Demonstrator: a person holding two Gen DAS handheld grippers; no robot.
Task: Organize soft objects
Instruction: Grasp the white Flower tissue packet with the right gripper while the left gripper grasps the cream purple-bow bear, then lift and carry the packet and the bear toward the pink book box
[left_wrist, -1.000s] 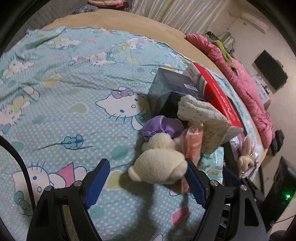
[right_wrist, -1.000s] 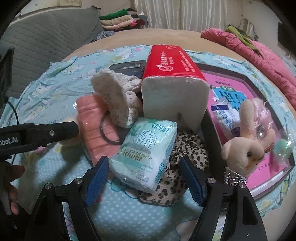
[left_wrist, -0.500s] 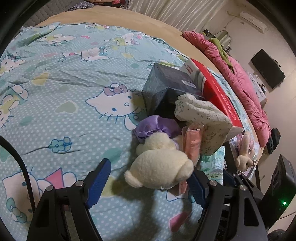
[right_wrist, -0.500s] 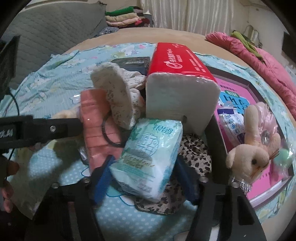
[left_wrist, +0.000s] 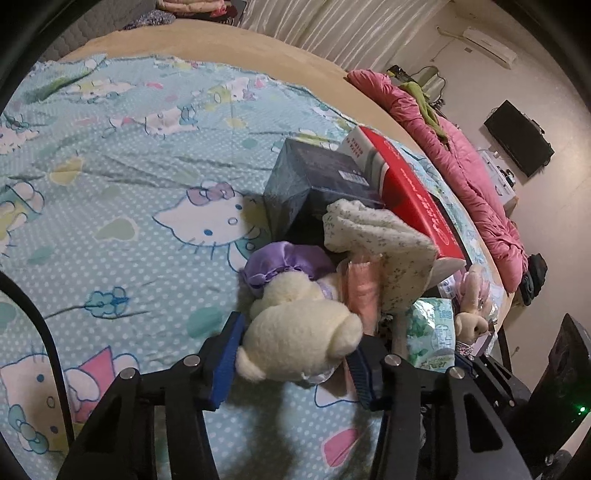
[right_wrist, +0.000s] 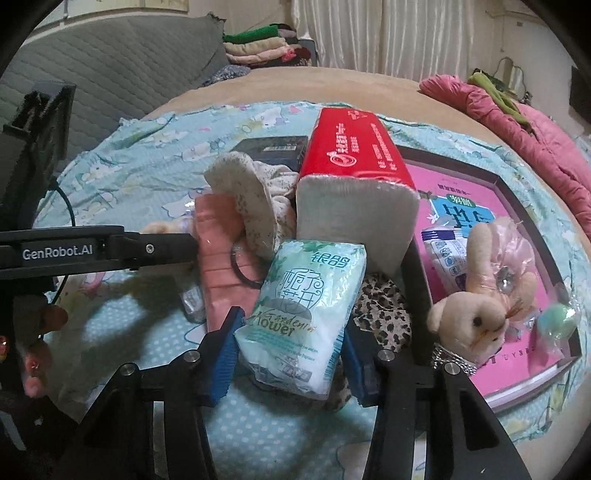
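Left gripper (left_wrist: 295, 363) clamped on cream plush bear (left_wrist: 301, 341); right gripper (right_wrist: 290, 356) clamped on green tissue pack (right_wrist: 301, 314). Both items between jaws, not lifted. Beyond jaws pile unsorted: towel (right_wrist: 251, 206), red tissue block (right_wrist: 354, 184). Task barely begun.

Tissue pack (right_wrist: 301, 317) before paper brick (right_wrist: 356, 206)

Left gripper (left_wrist: 295, 363): black frame, blue pads (left_wrist: 225, 360), silver screws; black cable curving at its left. Right gripper (right_wrist: 290, 360): same build. Left gripper's arm reads "GenRobot.AI" in white. Hand (right_wrist: 35, 343) beneath it: bare skin, red-painted nails.
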